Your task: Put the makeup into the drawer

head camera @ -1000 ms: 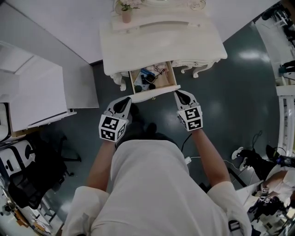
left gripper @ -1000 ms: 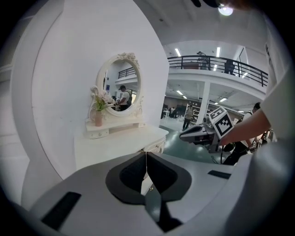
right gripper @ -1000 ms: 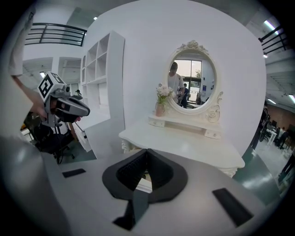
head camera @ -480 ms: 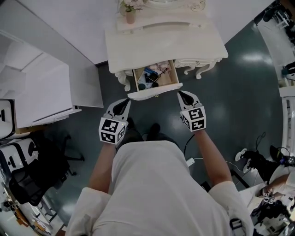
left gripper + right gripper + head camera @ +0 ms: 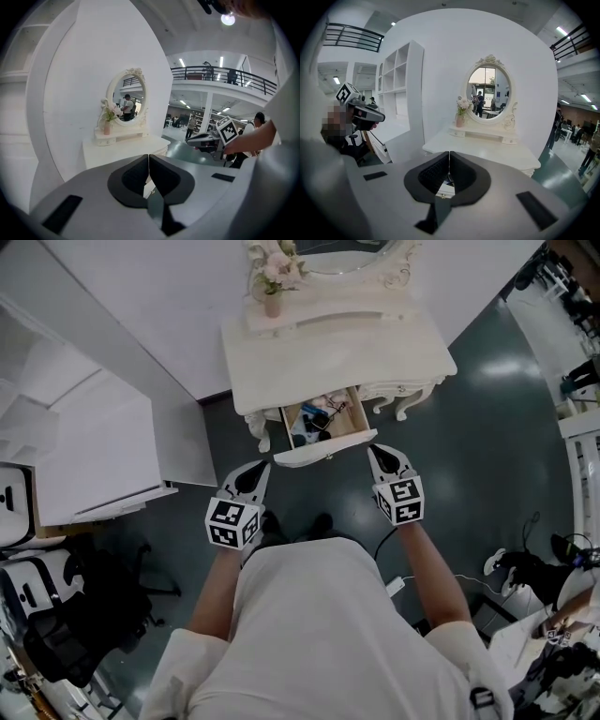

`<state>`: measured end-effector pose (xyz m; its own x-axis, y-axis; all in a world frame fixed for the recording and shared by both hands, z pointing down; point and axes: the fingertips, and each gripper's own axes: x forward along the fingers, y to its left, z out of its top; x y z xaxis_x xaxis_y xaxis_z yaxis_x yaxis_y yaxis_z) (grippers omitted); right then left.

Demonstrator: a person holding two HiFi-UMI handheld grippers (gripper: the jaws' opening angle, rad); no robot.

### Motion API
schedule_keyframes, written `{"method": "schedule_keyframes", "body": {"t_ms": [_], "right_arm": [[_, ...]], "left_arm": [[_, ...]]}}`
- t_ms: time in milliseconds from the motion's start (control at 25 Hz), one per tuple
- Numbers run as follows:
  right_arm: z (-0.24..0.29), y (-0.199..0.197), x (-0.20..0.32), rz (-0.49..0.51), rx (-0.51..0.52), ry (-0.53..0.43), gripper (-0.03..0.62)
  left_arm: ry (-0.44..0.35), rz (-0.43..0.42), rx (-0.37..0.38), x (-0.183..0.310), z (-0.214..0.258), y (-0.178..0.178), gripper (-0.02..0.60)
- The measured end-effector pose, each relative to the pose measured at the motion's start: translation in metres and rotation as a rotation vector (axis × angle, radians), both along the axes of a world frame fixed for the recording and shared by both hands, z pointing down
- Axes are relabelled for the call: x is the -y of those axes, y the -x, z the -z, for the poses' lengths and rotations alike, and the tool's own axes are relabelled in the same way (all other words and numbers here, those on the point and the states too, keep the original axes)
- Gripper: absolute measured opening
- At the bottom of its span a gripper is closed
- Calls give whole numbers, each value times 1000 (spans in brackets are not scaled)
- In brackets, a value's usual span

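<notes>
While both grippers hang in front of the white dressing table (image 5: 337,348), the drawer (image 5: 325,449) under its top stands pulled out toward the person, at 12 o'clock from their body in the head view. Makeup (image 5: 314,413) lies inside the open drawer, a clutter of small dark and blue items; single pieces are too small to tell. The left gripper (image 5: 265,466) sits at about 8 o'clock from the drawer front, near it but apart, with its jaws pressed together and nothing between them; the left gripper view shows only a thin seam between them. The right gripper (image 5: 372,448) is just beside the 3 o'clock end of the drawer front, and I can't tell whether it touches. Its jaws are also pressed together and empty, with the drawer front and its small knob seen low behind them in the right gripper view. Both grippers point toward the table, tilted a bit down. An oval mirror (image 5: 488,89) stands at the back of the table top, and a pink vase with flowers (image 5: 272,298) is at 9 o'clock from the mirror. A white shelf unit (image 5: 84,446) is at 9 o'clock from the table, well apart. The floor (image 5: 506,427) is dark and glossy. The person's white shirt (image 5: 319,624) fills the 6 o'clock part of the head view.
</notes>
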<state>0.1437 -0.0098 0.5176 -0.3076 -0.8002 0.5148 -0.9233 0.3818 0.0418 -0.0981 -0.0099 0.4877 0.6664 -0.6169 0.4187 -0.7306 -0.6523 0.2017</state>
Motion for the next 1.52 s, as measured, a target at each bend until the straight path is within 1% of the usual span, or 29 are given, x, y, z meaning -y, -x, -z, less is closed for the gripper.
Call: {"method": "schedule_keyframes", "body": {"t_ms": [80, 160, 560, 720, 960, 1520], "right_arm": [[5, 5, -2, -19, -4, 4, 29], [12, 10, -3, -35, -3, 3, 29], [43, 23, -12, -68, 12, -52, 29], [52, 22, -13, -75, 5, -75, 28], [53, 19, -11, -94, 4, -81, 28], [64, 12, -8, -94, 18, -97, 29]], "left_arm": [[-1, -9, -27, 1, 8, 7, 20], [-12, -18, -38, 3, 15, 14, 18], [-54, -57, -31, 9, 29, 37, 19], [-54, -62, -31, 9, 32, 40, 18], [-56, -71, -35, 14, 31, 41, 20], [-64, -81, -33, 28, 36, 31, 19]]}}
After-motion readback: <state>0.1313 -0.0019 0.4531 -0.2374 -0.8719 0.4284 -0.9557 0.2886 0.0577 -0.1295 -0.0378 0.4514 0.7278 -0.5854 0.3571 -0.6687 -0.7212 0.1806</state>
